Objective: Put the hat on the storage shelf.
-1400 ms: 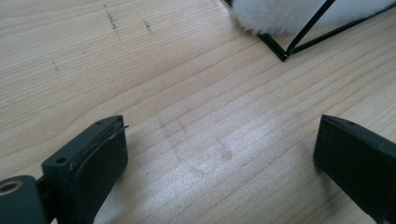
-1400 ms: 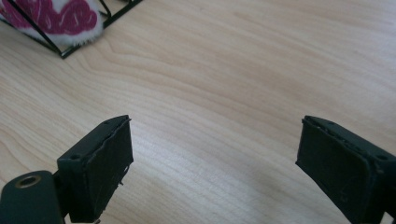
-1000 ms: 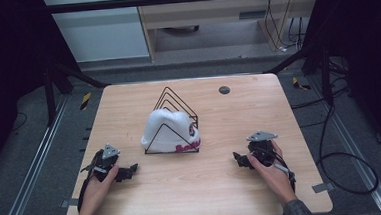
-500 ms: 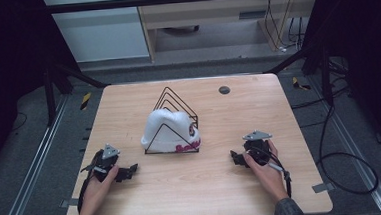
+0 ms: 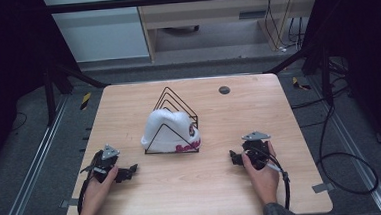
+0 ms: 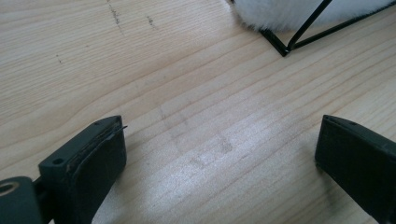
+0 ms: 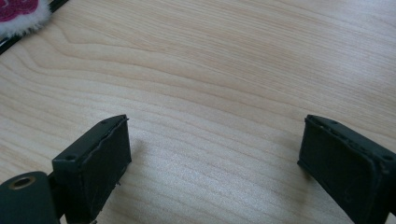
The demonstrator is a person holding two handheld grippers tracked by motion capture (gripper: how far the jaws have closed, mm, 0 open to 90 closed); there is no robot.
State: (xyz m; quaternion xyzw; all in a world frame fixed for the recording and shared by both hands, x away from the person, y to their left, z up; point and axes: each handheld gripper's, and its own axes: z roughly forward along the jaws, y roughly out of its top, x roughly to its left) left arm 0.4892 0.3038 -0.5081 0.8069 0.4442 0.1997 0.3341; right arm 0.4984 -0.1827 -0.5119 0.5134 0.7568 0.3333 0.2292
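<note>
One wooden table [image 5: 193, 187] takes up the middle of the high view. On it stands one black wire rack [image 5: 172, 122], made of several triangular loops set one behind another, just left of the frame's centre. One white knitted hat [image 5: 166, 130] with red lettering along its brim sits tucked inside the rack, bulging out through the front loops. One small dark round disc [image 5: 224, 90] lies toward the upper right of the tabletop, well apart from the rack.

There are two grippers, one in each hand. The left gripper [image 5: 128, 172] rests at the lower left of the high view, near the table's front edge, with the left hand [image 5: 97, 188] wrapped around it. In the left gripper view its jaws stand wide apart with only bare wood between them; they grasp nothing, and a corner of the rack's base and a patch of white hat sit at the upper right of that frame.

The right gripper [image 5: 235, 158] lies at the lower right of the high view, held by the right hand [image 5: 263, 175], its jaws pointing toward the rack. In the right gripper view the jaws are likewise spread wide and released, bare table between them, with a scrap of the hat's red-and-white brim at the upper left corner.
</note>
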